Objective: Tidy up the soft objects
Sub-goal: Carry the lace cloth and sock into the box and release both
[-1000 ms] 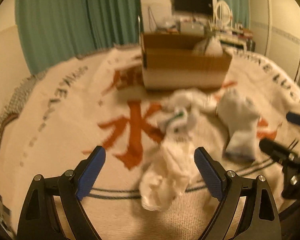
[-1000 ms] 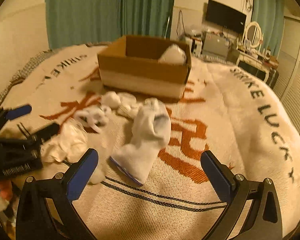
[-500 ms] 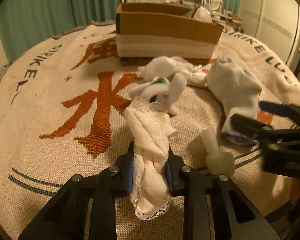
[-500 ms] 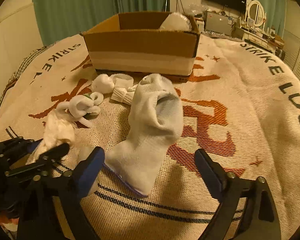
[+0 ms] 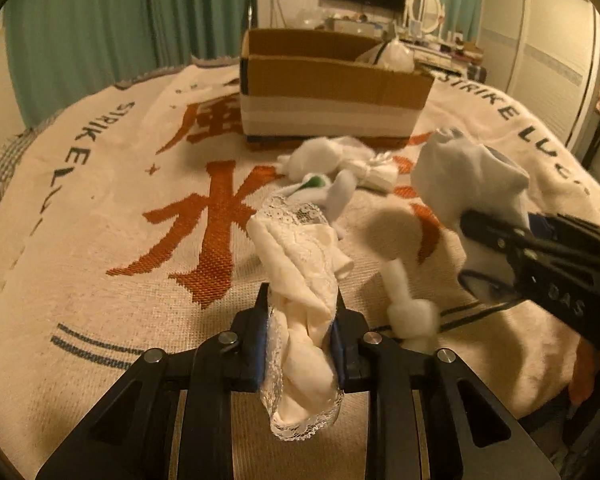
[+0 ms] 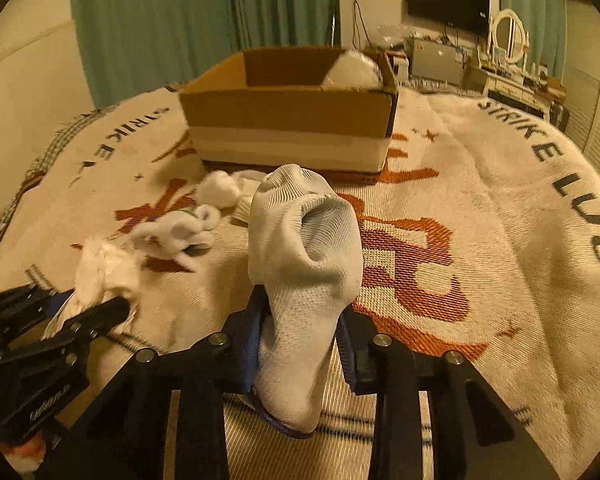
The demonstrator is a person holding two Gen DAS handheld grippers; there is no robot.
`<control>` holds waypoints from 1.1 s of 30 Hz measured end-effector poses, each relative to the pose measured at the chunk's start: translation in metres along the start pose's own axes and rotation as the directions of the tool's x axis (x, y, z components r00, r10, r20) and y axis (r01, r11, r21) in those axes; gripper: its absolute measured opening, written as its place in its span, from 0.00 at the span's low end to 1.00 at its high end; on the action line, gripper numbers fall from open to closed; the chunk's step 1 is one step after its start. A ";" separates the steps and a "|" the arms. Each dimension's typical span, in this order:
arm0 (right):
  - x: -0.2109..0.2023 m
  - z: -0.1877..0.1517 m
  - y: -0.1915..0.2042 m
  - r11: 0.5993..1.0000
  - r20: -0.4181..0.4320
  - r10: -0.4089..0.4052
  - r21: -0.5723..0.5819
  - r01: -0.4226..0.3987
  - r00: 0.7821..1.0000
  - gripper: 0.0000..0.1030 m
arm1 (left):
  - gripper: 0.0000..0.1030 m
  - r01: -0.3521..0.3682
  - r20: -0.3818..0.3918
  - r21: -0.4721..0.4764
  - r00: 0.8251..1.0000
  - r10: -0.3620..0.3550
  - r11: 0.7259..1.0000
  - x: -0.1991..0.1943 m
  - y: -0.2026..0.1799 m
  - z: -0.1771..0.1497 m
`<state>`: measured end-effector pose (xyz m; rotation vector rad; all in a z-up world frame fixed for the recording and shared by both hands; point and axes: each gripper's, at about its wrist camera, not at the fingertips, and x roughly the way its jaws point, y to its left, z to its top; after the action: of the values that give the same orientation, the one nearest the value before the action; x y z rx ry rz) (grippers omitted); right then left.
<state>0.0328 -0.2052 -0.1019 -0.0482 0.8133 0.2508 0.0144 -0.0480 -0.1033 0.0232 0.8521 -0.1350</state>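
Note:
My left gripper (image 5: 300, 316) is shut on a cream lace-trimmed cloth (image 5: 300, 264) and holds it above the blanket. My right gripper (image 6: 300, 320) is shut on a white-grey sock (image 6: 304, 264); that sock also shows at the right of the left wrist view (image 5: 464, 184). A cardboard box (image 5: 328, 92) stands at the back with a white soft item (image 6: 352, 72) inside. Several small white soft pieces (image 5: 340, 164) lie in front of the box. A small white rolled piece (image 5: 408, 300) lies near my left gripper.
Everything rests on a cream woven blanket (image 6: 480, 208) with orange characters and dark lettering. Green curtains (image 6: 204, 28) hang behind. A TV and cluttered shelf (image 6: 448, 0) stand at the back right. The left gripper shows at the lower left of the right wrist view (image 6: 60, 320).
Both grippers went from open to shut: the left closed on the lace cloth first, then the right closed on the sock. Both pieces are now raised off the blanket.

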 end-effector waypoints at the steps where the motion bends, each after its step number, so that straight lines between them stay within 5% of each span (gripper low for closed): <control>1: -0.007 -0.001 0.001 1.000 0.010 0.003 -0.001 -0.003 1.000 0.30 | 0.24 0.000 0.004 -0.002 1.000 0.000 1.000 -0.004 -0.001 0.001; 12: -0.078 0.021 0.010 0.998 0.136 0.029 -0.052 -0.022 0.990 0.30 | 0.24 0.022 0.150 0.043 0.988 -0.028 0.999 -0.064 -0.007 0.048; 20: -0.114 0.096 0.005 0.996 0.249 0.048 -0.091 -0.026 0.967 0.30 | 0.24 0.011 0.263 0.071 0.964 -0.029 0.997 -0.090 -0.003 0.120; 26: -0.106 0.165 -0.007 0.994 0.295 0.075 -0.095 -0.049 0.953 0.30 | 0.24 -0.023 0.290 0.118 0.957 -0.012 0.993 -0.066 -0.007 0.182; 33: -0.037 0.226 -0.020 0.995 0.254 0.079 -0.082 -0.060 0.964 0.30 | 0.24 -0.038 0.258 0.155 0.966 -0.003 0.987 0.004 -0.008 0.232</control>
<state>0.1743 -0.2010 0.0788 -0.0544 0.5474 0.3462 0.1900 -0.0740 0.0467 0.1591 0.5797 -0.1851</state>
